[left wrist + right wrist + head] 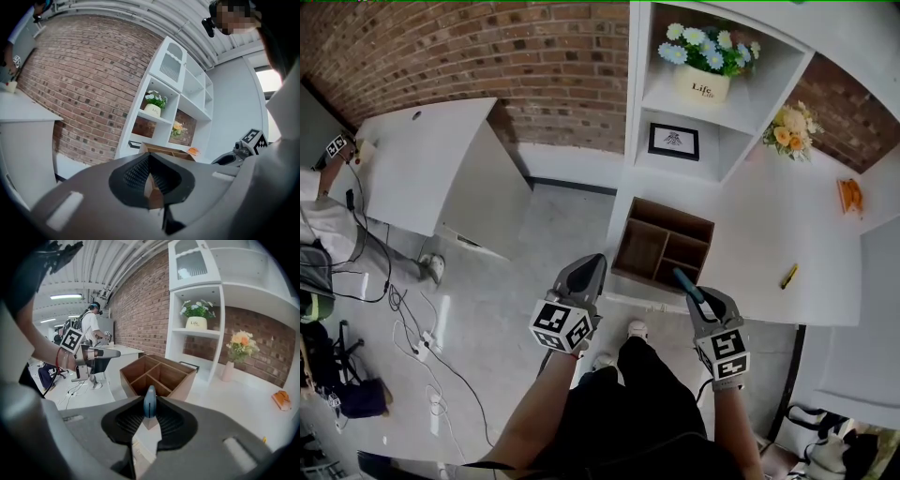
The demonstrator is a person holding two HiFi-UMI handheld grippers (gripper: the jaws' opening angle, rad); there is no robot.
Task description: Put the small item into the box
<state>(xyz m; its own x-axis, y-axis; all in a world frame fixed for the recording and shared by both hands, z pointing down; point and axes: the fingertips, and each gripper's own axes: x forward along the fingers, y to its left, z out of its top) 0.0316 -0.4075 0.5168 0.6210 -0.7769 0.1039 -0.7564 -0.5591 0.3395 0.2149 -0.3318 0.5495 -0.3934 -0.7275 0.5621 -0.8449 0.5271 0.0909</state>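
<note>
A brown wooden box [662, 246] with open compartments stands at the near left edge of the white desk [787, 234]. My right gripper [692, 292] is shut on a small slim blue item [684, 281], held just in front of the box. In the right gripper view the blue item [150, 401] sticks up between the jaws, with the box [157, 376] right behind it. My left gripper [584, 278] hangs left of the box over the floor, jaws shut with nothing in them. The left gripper view shows its closed jaws [148, 180] and the box [166, 151] beyond.
A yellow pen [789, 276] lies on the desk right of the box, an orange object [850, 194] further back. White shelves [703, 94] hold a flower pot [703, 82] and a framed picture [673, 141]. Cables [412, 328] trail over the floor left. A person stands far off.
</note>
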